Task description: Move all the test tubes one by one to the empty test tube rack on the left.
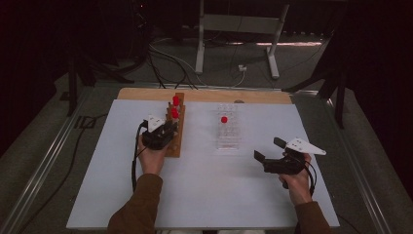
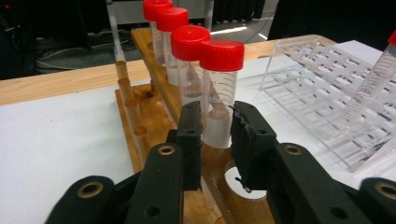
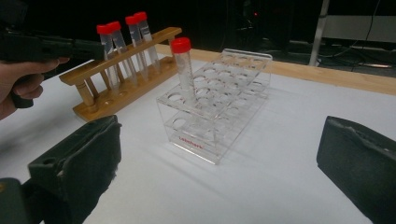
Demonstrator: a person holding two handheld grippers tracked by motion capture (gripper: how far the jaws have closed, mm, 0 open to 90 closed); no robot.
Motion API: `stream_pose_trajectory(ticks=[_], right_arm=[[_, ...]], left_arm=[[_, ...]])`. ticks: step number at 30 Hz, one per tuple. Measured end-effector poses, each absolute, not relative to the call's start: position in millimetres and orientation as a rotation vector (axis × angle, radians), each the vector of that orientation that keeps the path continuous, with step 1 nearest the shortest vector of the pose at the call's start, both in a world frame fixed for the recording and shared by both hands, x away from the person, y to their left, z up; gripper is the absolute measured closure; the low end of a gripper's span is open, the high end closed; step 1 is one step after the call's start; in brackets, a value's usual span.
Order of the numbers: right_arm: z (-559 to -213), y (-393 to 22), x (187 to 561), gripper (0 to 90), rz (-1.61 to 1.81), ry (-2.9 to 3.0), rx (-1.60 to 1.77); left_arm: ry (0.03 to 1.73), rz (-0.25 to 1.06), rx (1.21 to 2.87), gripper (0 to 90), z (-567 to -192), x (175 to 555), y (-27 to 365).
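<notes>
A wooden rack (image 1: pixel 175 141) on the white table holds several clear tubes with red caps (image 1: pixel 175 107). My left gripper (image 1: pixel 168 127) is at the rack's near part. In the left gripper view its jaws (image 2: pixel 215 112) are shut on the nearest red-capped tube (image 2: pixel 219 88), which stands upright in the rack (image 2: pixel 144 116). A clear plastic rack (image 1: pixel 229 136) sits mid-table with one red-capped tube (image 1: pixel 224 119) standing in it. My right gripper (image 1: pixel 268 149) hovers to the right of it, open and with nothing between its pads (image 3: pixel 84 158).
The table's wooden far edge (image 1: pixel 204 95) runs behind both racks. A metal stand (image 1: pixel 238 29) and cables lie on the floor beyond. In the right gripper view the clear rack (image 3: pixel 219 116) stands just ahead, with the left hand (image 3: pixel 18 84) farther off.
</notes>
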State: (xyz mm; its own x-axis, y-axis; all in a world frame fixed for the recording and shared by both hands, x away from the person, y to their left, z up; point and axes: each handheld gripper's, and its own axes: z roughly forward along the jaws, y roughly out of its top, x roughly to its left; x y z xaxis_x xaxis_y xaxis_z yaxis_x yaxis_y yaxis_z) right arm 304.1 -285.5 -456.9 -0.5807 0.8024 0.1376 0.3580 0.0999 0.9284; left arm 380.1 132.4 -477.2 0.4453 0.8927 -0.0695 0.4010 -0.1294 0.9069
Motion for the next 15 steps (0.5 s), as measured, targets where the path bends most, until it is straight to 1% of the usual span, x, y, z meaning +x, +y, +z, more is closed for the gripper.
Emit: stream_pose_trajectory(ticks=[6,8,10,12,13,15], right_arm=[[-457,-286,304,0.0,1.484,1.977,1.14],[-457,-287,304,0.0,1.487,1.976,1.141],[-457,-288,304,0.0,1.488,1.975,1.141],[-457,-288,304,0.0,1.488,1.973,1.143],[-457,-289,304,0.0,1.487,1.973,1.143],[-457,-289,304,0.0,1.489,1.972,1.144]], left_arm=[[1.136,0.655,1.725,63.6,-475,386,125],[1.14,0.661,1.728,63.6,-473,388,123],[1.143,0.675,1.736,66.3,-472,389,121],[1.142,0.685,1.739,73.0,-470,388,120],[1.146,0.695,1.742,74.7,-469,388,120],[1.146,0.696,1.742,75.2,-469,387,121]])
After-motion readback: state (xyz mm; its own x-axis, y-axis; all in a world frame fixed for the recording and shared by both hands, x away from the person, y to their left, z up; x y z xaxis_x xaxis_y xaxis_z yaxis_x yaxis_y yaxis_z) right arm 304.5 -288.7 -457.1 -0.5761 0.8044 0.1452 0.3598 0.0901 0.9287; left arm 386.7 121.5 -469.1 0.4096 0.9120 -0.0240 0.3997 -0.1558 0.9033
